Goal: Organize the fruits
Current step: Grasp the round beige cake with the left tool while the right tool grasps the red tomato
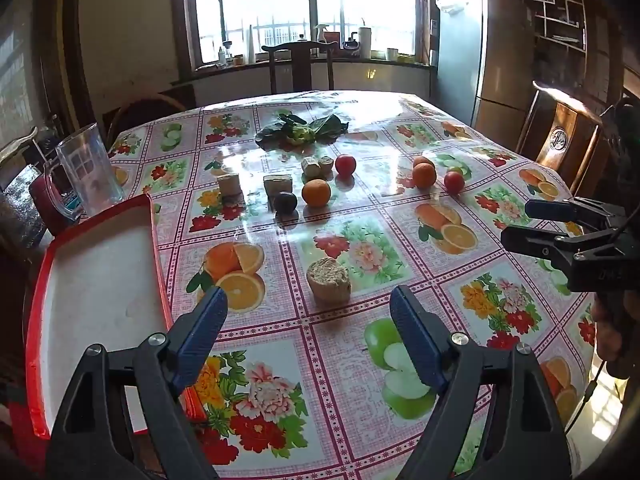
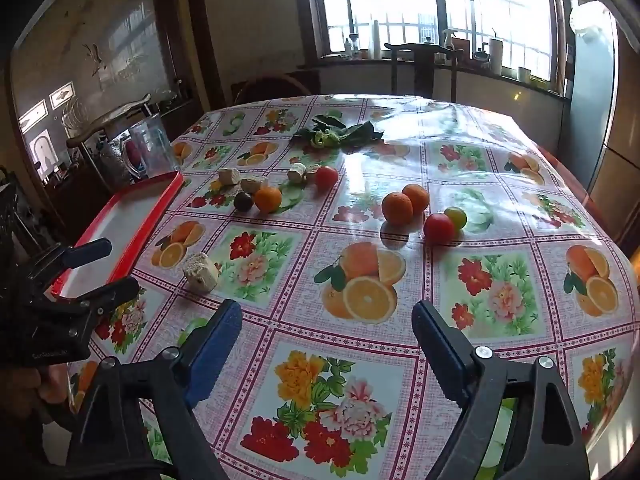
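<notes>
- The left tool [image 1: 308, 320] is hovering low over the near table [image 1: 360, 360], its jaws standing wide apart and gripping nothing.
- The right tool [image 2: 326, 332] is likewise hanging over the table's near edge, jaws spread wide and carrying nothing; in the left view it is showing at the right margin [image 1: 516, 224].
- A red-rimmed tray [image 1: 154, 248] is sitting at the table's left edge, its white floor bare, partly under the left tool.
- A pale crumbly block [image 1: 329, 280] is lying just ahead of the left tool, apart from the fruit.
- One orange [image 1: 316, 193] and a dark plum [image 1: 285, 202] are sitting side by side at mid-table, just in front of several more pale blocks [image 1: 278, 185].
- A red fruit [image 1: 345, 165] is resting just behind that orange.
- Two oranges [image 2: 397, 209] are touching each other on the right side; a red fruit [image 2: 439, 228] and a green-red one [image 2: 456, 217] are sitting just beside them.
- Leafy greens [image 1: 300, 130] are lying at the far middle of the table.
- A clear jug [image 1: 90, 168] is standing behind the tray.
</notes>
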